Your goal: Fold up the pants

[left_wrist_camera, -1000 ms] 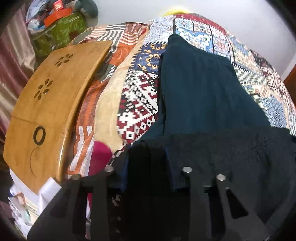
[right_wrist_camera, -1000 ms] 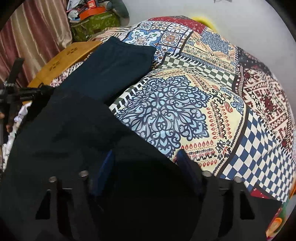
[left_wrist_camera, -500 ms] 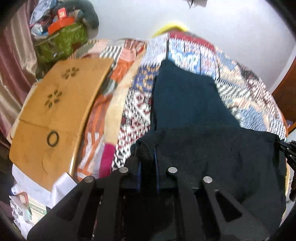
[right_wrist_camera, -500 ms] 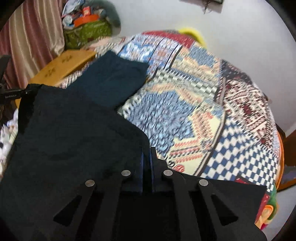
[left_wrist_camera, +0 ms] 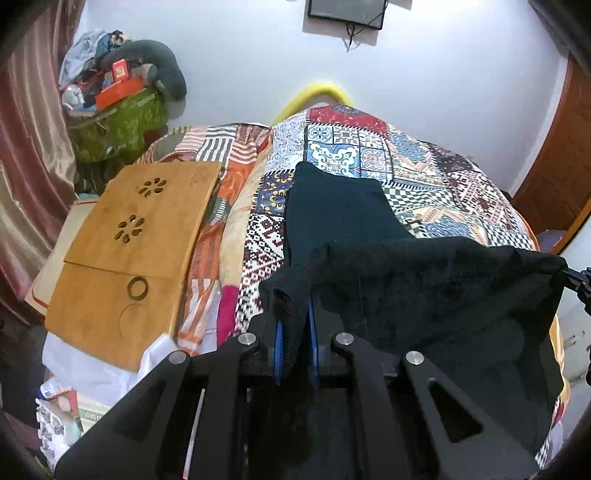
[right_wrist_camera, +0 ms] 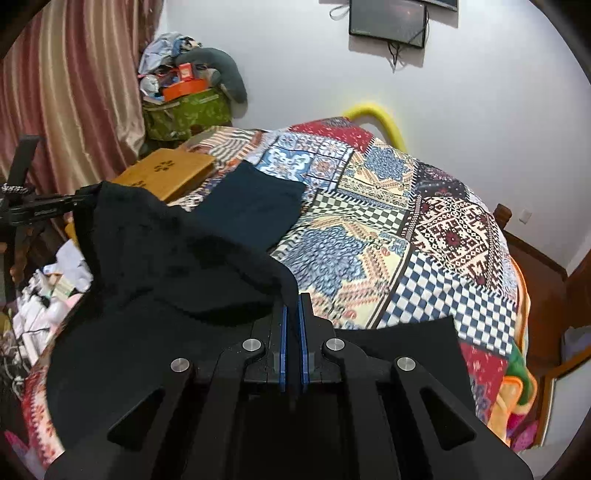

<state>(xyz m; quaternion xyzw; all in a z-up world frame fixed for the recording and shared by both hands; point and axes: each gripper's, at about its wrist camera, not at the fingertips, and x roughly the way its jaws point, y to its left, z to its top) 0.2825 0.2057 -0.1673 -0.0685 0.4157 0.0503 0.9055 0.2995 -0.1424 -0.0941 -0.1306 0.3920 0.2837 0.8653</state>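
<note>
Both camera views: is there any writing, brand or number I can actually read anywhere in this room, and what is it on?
No text reads clearly in either view.
Wall screen: a faint mark on its lower edge, too small to read.
Red box on the corner pile: print too blurred to read.
Papers on the floor: print too small to read.
Pants: no label showing.

A patchwork bedspread (left_wrist_camera: 424, 177) in reds, blues and checks covers the bed. On its left side lies a wooden lap table (left_wrist_camera: 133, 251) with flower-shaped cut-outs and a round ring mark, partly over a striped orange cloth (left_wrist_camera: 229, 155). A yellow curved bed rail (right_wrist_camera: 376, 118) rises at the far end. A green bag (right_wrist_camera: 188, 110) piled with clutter and a grey cushion sits in the corner by a pink-striped curtain (right_wrist_camera: 74, 85). A dark screen (right_wrist_camera: 388, 22) hangs on the white wall, its cable dangling
</note>
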